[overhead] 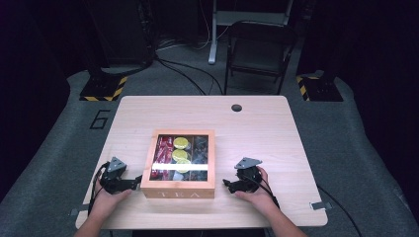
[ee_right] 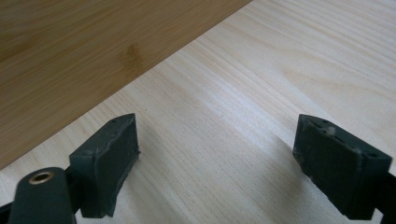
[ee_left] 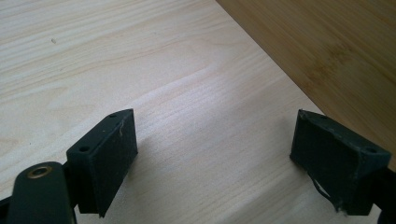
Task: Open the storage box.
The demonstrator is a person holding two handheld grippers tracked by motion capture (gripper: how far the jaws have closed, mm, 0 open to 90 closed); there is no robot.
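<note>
Wooden tea box (overhead: pixel 178 190) is sitting on the pale table (overhead: pixel 257 128), toward the person's edge and a little left of the table's middle, lid closed. We are taking the box as our landmark. Its front wall is carrying the letters TEA. Through the glass lid (overhead: pixel 182 157) we are seeing red packets along the box's left compartment, yellow round packets in the middle one, and dark packets on the right; light is glaring off the glass near the front.

We are seeing the left gripper (overhead: pixel 134 184) just beside the box's left front corner, jaws pointing at the side wall; touching or not, we cannot tell from the high view. The left hand (overhead: pixel 106 195) is wrapping its handle. In the left gripper view its jaws are standing wide apart with bare table between them, released, grasping nothing, and the box's side wall (ee_left: pixel 327 46) is rising just past the right jaw.

The right gripper (overhead: pixel 227 183) is lying near the box's right side, a small gap showing between it and the wall, the right hand (overhead: pixel 257 190) holding it. In the right gripper view its jaws are spread wide too, released, only table grain between them, and the box wall (ee_right: pixel 84 51) is filling the upper left.

Beyond the box, a dark cable hole (overhead: pixel 236 107) is sitting near the table's far edge, and a folding chair (overhead: pixel 259 49) is standing on the floor behind that.
</note>
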